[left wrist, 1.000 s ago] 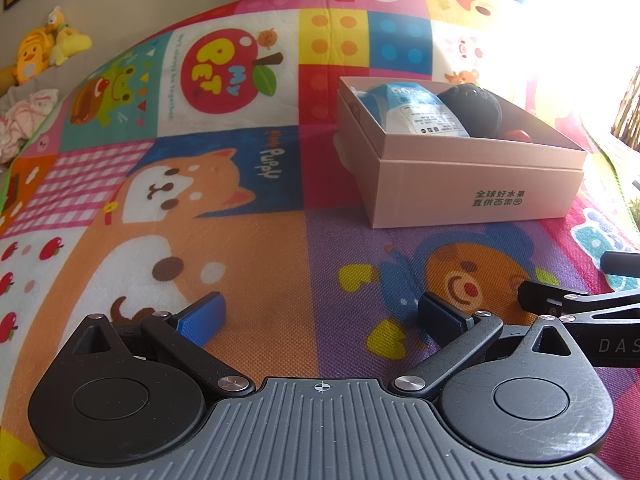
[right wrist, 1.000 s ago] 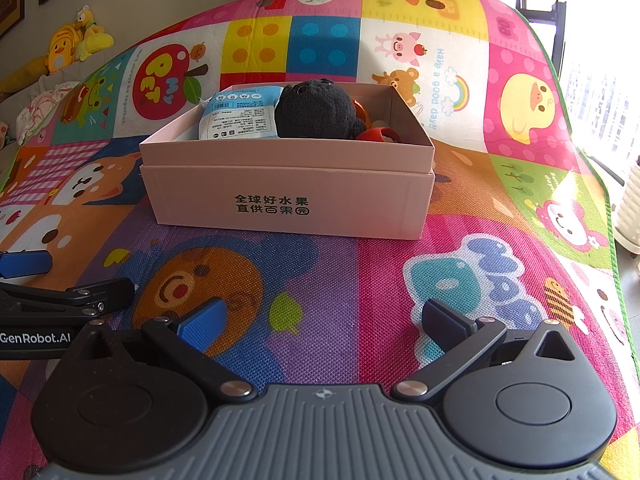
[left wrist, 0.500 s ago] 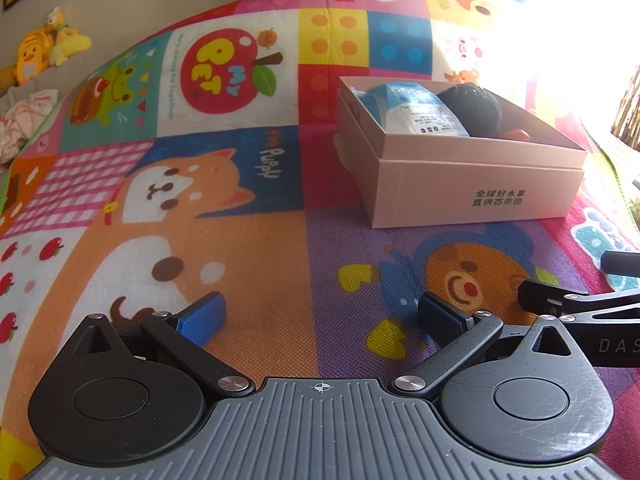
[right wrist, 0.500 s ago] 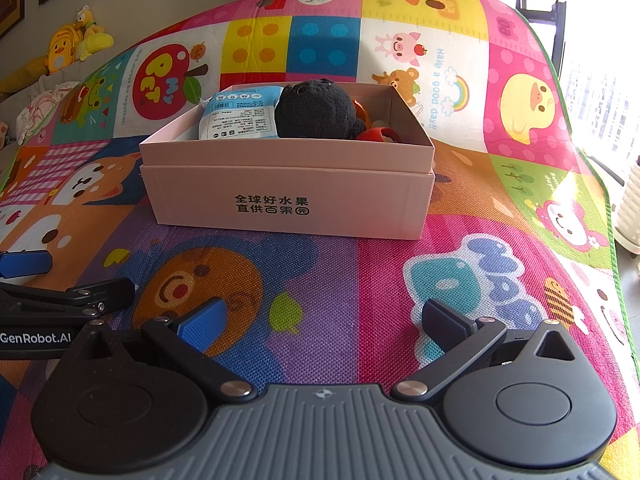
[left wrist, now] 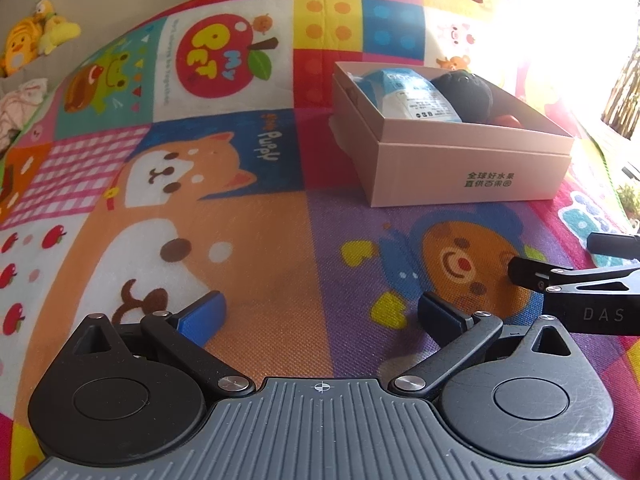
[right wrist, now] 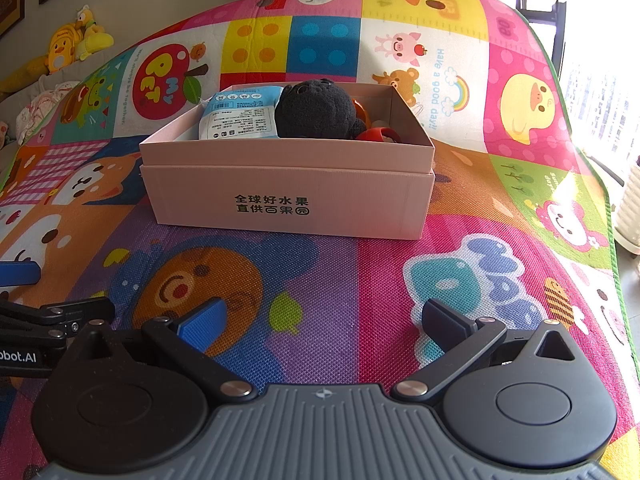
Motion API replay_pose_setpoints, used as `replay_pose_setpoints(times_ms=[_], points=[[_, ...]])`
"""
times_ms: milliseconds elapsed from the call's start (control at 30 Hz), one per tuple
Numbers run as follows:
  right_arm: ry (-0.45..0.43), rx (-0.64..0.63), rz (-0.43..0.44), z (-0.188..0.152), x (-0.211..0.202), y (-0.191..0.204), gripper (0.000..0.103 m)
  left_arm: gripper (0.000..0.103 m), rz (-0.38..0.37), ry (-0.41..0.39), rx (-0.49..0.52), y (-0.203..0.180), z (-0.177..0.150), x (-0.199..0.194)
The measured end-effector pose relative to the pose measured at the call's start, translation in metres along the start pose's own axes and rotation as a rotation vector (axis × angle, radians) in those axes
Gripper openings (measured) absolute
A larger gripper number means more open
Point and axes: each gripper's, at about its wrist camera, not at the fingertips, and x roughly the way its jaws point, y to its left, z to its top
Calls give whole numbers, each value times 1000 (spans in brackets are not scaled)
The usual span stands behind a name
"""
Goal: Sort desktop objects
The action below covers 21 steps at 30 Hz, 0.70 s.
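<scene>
Nothing moved; left gripper [left wrist: 320, 312], right gripper [right wrist: 324, 320] released, empty; bare mat [right wrist: 320, 272] before pink box [right wrist: 288, 196].

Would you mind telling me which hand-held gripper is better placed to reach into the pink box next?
Probably the right hand-held gripper: it is open and faces the pink box squarely, while the left hand-held gripper sees it off to its right.

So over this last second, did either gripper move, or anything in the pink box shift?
Nothing visibly changed. Both the left gripper and the right gripper sit open and empty over the play mat, and the pink box keeps the blue packet, black plush toy and red item where they were.
</scene>
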Motion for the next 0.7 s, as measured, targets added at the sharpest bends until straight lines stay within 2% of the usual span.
replay_pose_setpoints(times_ms=[67,200,700], points=[[0,-1,-1,0,0,0,103,103,-8,6,-25,3,2,0],[0,0,0,0,0,0,103,103,32,-4,-30,-4,3,3],[0,0,0,0,0,0,103,103,31,-17,-38,-3,1,3]])
